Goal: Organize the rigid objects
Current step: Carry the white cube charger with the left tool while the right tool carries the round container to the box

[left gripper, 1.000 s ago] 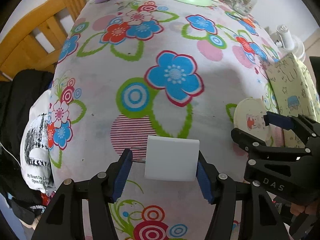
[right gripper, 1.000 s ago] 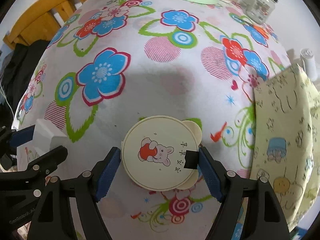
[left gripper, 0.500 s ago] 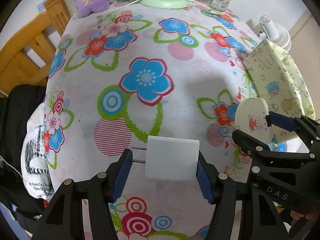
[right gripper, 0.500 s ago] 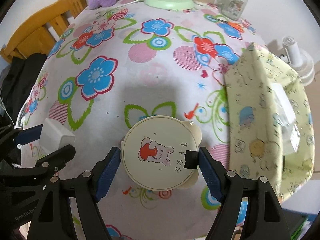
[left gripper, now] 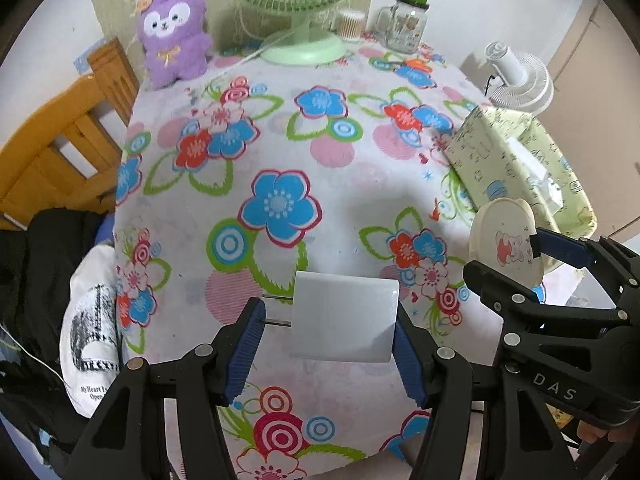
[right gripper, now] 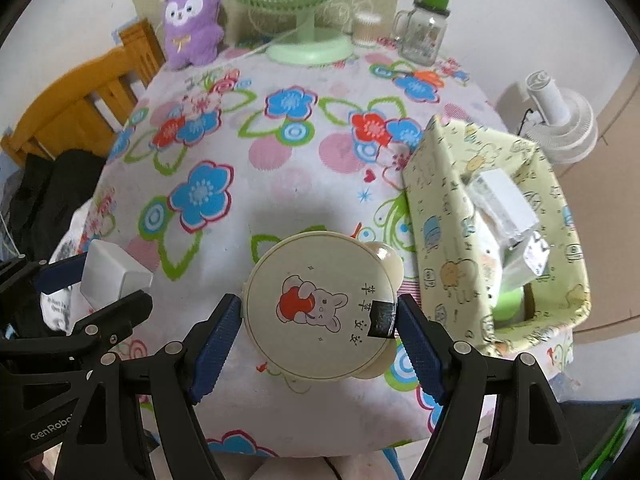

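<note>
My left gripper (left gripper: 330,334) is shut on a white plug adapter (left gripper: 344,316) with two metal prongs pointing left, held above the near edge of the flowered table (left gripper: 280,160). The adapter also shows in the right wrist view (right gripper: 112,276). My right gripper (right gripper: 320,318) is shut on a round cream case (right gripper: 320,308) printed with a cartoon rabbit, held above the table's near right part. The case also shows in the left wrist view (left gripper: 508,242). A yellow-green fabric basket (right gripper: 452,216) on the table's right side holds white packets.
At the back of the table stand a purple plush toy (right gripper: 192,20), a green fan (right gripper: 308,44), a glass mug with a green lid (right gripper: 428,32) and a small jar (right gripper: 366,30). A wooden chair (left gripper: 60,140) with dark clothes is at the left. A white fan (right gripper: 560,120) stands right.
Both grippers have risen and drawn back from the table with their objects held, so the plush toy, the fan and the basket's inside have come into view.
</note>
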`<state>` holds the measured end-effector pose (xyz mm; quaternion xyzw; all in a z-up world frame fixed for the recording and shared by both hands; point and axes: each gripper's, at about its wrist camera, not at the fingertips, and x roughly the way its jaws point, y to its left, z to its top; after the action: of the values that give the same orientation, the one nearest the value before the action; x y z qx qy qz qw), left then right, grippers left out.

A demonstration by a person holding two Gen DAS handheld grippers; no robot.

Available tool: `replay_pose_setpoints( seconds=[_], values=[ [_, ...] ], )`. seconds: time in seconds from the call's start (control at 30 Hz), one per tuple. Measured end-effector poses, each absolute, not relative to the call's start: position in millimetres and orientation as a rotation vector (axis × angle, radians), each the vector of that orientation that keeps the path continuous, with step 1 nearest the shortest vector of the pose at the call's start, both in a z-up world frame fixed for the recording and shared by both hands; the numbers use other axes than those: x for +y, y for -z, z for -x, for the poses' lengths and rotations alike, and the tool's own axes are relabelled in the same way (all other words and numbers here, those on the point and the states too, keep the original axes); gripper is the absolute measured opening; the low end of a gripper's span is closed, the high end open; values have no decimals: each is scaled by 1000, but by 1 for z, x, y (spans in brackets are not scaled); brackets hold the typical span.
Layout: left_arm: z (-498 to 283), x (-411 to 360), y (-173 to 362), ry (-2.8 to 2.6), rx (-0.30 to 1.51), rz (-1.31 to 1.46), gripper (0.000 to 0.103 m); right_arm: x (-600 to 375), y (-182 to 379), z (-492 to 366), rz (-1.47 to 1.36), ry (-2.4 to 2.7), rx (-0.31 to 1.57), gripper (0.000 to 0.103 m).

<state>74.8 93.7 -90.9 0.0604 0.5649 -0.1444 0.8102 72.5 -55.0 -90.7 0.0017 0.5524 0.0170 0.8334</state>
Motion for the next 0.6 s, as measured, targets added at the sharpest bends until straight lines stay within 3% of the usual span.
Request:
replay_pose_setpoints(
  seconds=[0.6],
  values=[
    [-78, 55, 52, 333, 1123, -157, 63, -93, 55, -72, -39, -12, 1092, 79]
  ],
)
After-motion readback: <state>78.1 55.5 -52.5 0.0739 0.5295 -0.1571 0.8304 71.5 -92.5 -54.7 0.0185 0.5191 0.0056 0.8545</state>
